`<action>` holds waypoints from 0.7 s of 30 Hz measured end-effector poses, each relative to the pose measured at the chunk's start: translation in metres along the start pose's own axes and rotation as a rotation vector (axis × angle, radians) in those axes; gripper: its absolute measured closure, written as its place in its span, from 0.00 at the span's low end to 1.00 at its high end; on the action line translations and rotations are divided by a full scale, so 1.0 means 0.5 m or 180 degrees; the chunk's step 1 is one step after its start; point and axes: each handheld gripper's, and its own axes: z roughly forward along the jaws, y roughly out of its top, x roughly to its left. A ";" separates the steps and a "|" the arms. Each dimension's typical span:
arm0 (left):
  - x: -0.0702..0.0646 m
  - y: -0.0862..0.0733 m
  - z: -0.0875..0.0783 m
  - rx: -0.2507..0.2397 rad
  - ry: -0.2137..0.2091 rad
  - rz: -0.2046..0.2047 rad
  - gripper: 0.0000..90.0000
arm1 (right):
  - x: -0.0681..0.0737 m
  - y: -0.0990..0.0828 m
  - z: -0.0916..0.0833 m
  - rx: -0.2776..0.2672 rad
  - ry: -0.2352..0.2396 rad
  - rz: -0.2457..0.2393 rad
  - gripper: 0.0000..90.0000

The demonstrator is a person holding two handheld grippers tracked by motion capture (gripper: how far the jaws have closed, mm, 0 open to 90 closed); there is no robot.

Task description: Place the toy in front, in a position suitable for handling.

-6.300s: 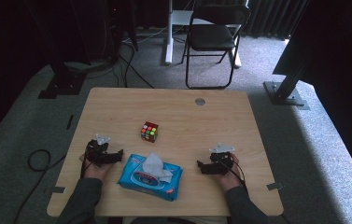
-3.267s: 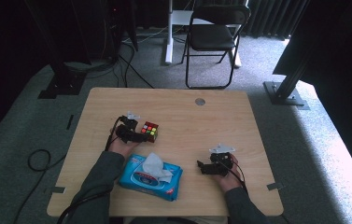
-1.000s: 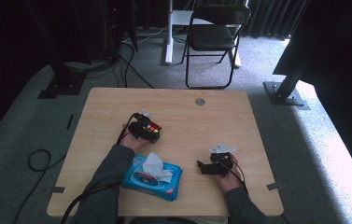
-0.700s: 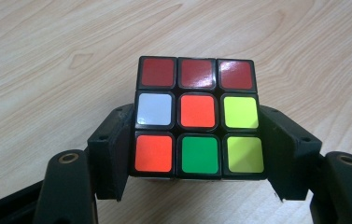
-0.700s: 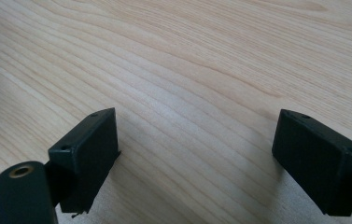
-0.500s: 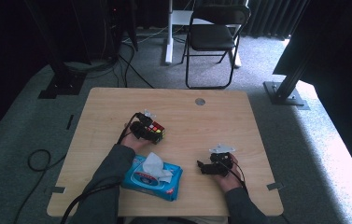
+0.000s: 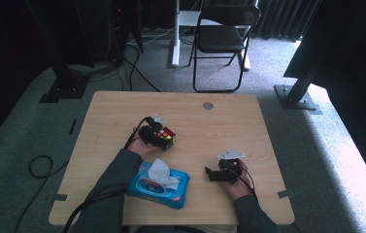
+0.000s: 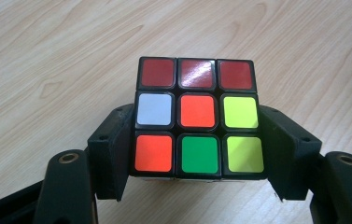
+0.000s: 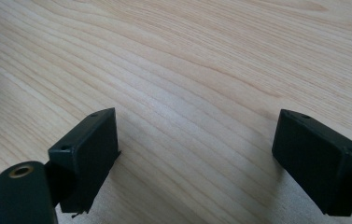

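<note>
The left gripper (image 7: 163,137) has the puzzle cube (image 7: 166,137) clamped between its two black jaws, and the left gripper view shows it cleanly: a jaw pressed flat on each side of the cube (image 8: 196,116), pads against the lower two rows. The face turned toward the gripper's camera reads a dark red row on top, then white, orange, yellow-green across the middle, then orange, green, yellow-green nearest the gripper. Light wood of the table (image 8: 47,56) runs out beyond the cube; whether the cube sits on the wood or hangs just above it, I can't tell.

Over to the right gripper (image 7: 211,173): jaws spread wide, nothing between them, just bare wood grain of the table (image 9: 201,65) ahead in the right gripper view. It sits low at the near edge of the table (image 7: 248,116), its grey plate on top, the person's hand behind it.

Between the two grippers, closer to the person, lies a blue pack of wipes (image 7: 159,183) with a white sheet poking out of its top. It is just behind the left gripper, beside the person's sleeve, and well apart from the right gripper. The cube is out in front of the pack, away from it.
</note>
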 end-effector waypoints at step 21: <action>-0.049 0.018 0.011 0.0012 -0.0178 0.0386 0.38 | 0.000 0.000 0.000 0.0000 0.0000 0.0001 0.16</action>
